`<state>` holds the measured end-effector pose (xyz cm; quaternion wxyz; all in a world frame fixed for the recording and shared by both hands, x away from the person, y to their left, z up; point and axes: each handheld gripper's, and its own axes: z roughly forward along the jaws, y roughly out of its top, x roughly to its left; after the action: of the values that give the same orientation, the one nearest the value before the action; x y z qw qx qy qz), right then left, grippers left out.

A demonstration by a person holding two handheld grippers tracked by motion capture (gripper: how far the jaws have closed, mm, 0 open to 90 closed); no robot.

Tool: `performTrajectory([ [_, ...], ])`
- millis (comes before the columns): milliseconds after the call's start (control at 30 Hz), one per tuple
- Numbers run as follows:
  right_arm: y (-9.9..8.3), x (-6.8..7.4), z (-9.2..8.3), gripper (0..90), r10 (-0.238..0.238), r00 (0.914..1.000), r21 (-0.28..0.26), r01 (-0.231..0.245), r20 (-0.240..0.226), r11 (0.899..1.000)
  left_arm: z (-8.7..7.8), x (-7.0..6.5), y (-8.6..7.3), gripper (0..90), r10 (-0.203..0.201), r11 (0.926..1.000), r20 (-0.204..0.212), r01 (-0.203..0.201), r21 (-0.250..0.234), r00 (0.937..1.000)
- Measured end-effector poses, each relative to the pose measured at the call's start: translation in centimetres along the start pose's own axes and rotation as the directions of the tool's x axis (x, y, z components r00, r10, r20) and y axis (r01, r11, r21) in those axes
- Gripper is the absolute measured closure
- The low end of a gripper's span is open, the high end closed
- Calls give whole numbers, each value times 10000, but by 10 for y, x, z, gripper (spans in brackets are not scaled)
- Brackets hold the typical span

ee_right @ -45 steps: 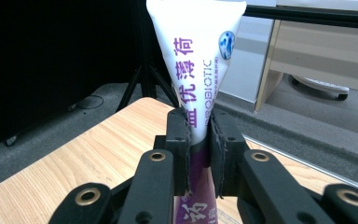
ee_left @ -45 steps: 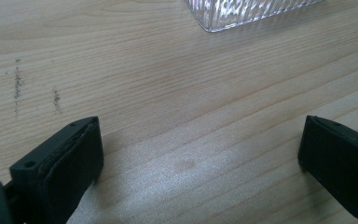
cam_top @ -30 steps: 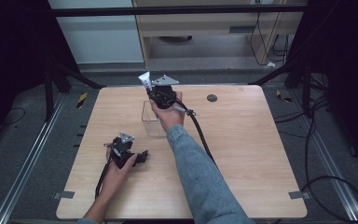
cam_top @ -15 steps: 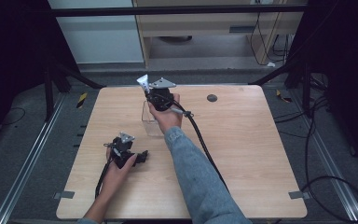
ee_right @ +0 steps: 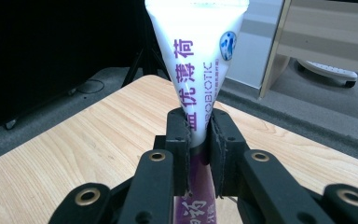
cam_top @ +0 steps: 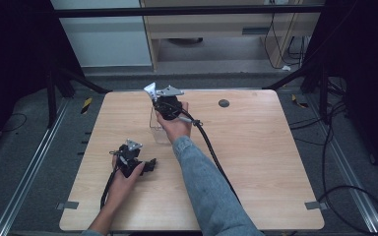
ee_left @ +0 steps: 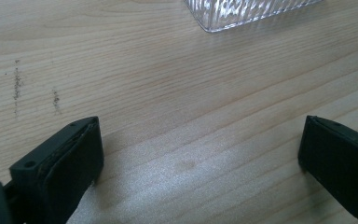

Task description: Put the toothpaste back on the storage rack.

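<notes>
Holding a white-and-purple tube [ee_right: 196,60] upright, the right tongs [ee_right: 196,140] pinch it low on its body, jaws squeezed tight on it, crimped flat end up. In the high view the right tongs [cam_top: 166,104] sit at the far middle of the desk [cam_top: 266,162], just over a clear ribbed container [cam_top: 158,129], with the tube [cam_top: 150,90] poking up. Left tongs [cam_top: 134,160] rest near-left on the desk, jaws wide and holding nothing; the left gripper view has the container [ee_left: 242,14] corner just beyond them.

Risks, as judged: the grip is narrow on a soft tube, so it could pivot or slip out; hard squeeze may push paste toward the cap. Lowering blind could knock the light container, which nothing steadies. Cap end hidden below the jaws, can't tell its state.
</notes>
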<state>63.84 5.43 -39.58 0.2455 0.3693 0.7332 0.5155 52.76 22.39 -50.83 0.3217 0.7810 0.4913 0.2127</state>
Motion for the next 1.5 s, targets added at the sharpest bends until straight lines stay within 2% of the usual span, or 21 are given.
performTrajectory([
  [1500,-15,2,3,792,-12,10000,512,8,76,9987,0,0,0,0,42,10000,19,-42,6,10000],
])
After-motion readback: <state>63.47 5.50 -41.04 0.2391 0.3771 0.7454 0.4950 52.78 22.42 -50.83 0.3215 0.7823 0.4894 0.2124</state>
